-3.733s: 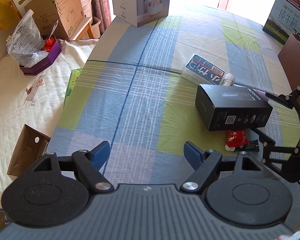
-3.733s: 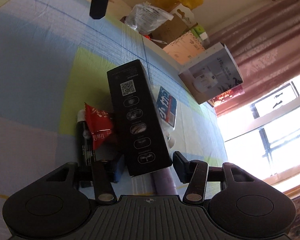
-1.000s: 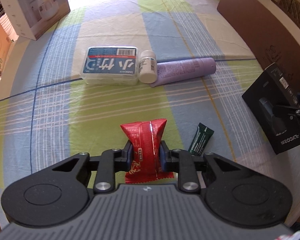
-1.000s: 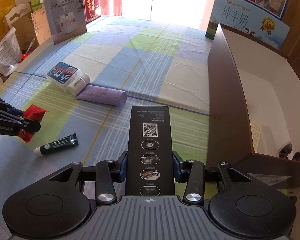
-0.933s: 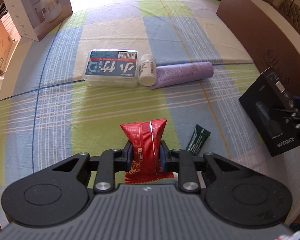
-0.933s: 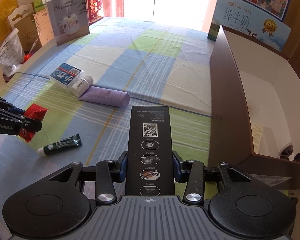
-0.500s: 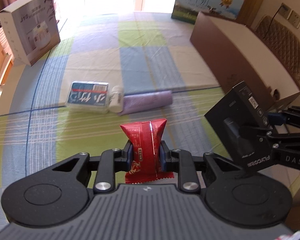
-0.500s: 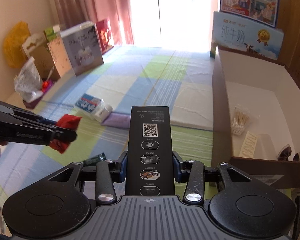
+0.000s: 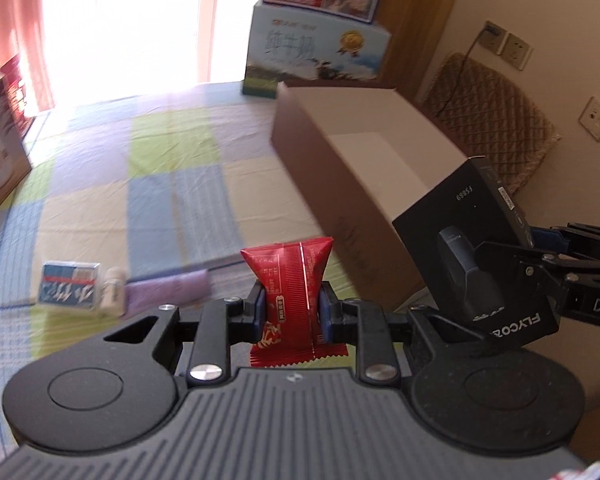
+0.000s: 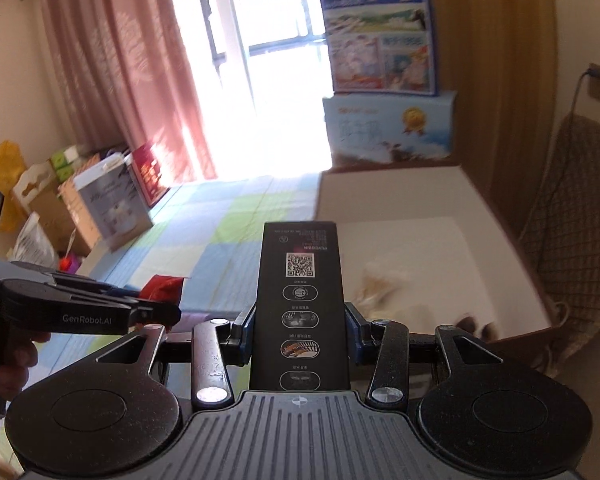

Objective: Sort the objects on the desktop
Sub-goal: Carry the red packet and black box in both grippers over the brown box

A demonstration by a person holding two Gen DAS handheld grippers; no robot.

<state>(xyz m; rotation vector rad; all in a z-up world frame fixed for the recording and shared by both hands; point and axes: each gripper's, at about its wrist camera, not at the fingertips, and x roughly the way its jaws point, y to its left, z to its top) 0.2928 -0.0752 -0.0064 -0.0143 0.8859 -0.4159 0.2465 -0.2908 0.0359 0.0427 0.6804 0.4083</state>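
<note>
The left gripper is clamped on a red snack packet, its blue pads pinching the wrapper's middle so the crimped ends flare above and below — the packet is lifted clear of the checked tablecloth. The right gripper is closed on a tall black product box, held by its narrow sides with the QR code facing the camera. In the left wrist view this box hangs in front of the near end of the open brown cardboard box, whose white inside holds a blurred pale item. On the cloth, well behind the packet, lie a blue-labelled clear case, a small white bottle and a purple tube — side by side.
</note>
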